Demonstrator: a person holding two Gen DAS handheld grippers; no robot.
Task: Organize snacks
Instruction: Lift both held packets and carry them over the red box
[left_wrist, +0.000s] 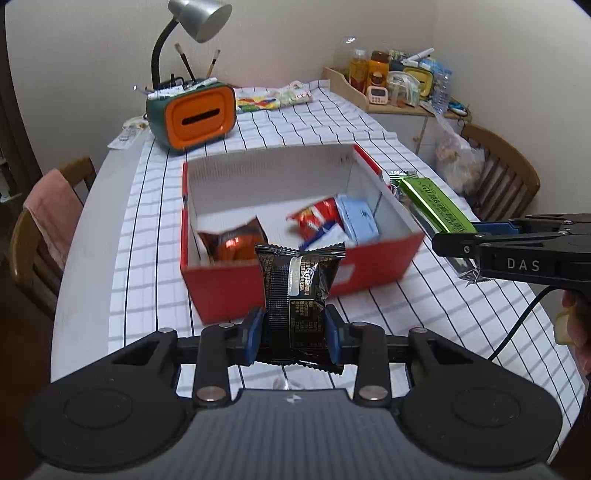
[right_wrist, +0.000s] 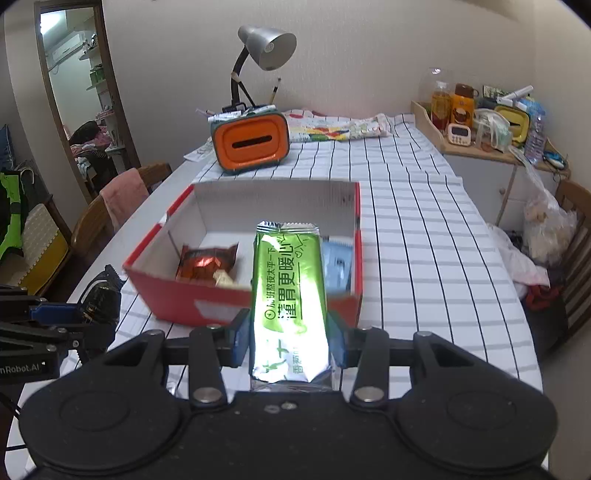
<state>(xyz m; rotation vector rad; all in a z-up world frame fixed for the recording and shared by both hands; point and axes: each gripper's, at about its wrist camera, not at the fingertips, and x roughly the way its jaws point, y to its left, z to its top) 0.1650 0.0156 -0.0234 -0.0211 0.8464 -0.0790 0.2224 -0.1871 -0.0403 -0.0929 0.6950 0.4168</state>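
**Two snacks held before the box**

On our left, the left gripper has its jaws pinching a black packet. The packet stands upright between the blue pads, its lower part caught between them and its crimped top rising above the jaws, in front of the near wall of the red box. In the right wrist view the same packet shows at the far left, off the box's left corner.

The box sits open on the checked counter, white inside. Within it, going left to right, we see an orange-brown packet by the left wall, a red packet further right, and a pale blue packet against the right wall.

On our right, the right gripper has its jaws pinching a long green bar. The bar runs lengthwise out from the jaws, its lower half clamped between the pads and its far end reaching over the box's near wall, just left of the blue packet. From the left wrist view the bar sticks out of the right gripper just beside the box's right wall.

Behind the box stand an orange holder and a grey lamp.
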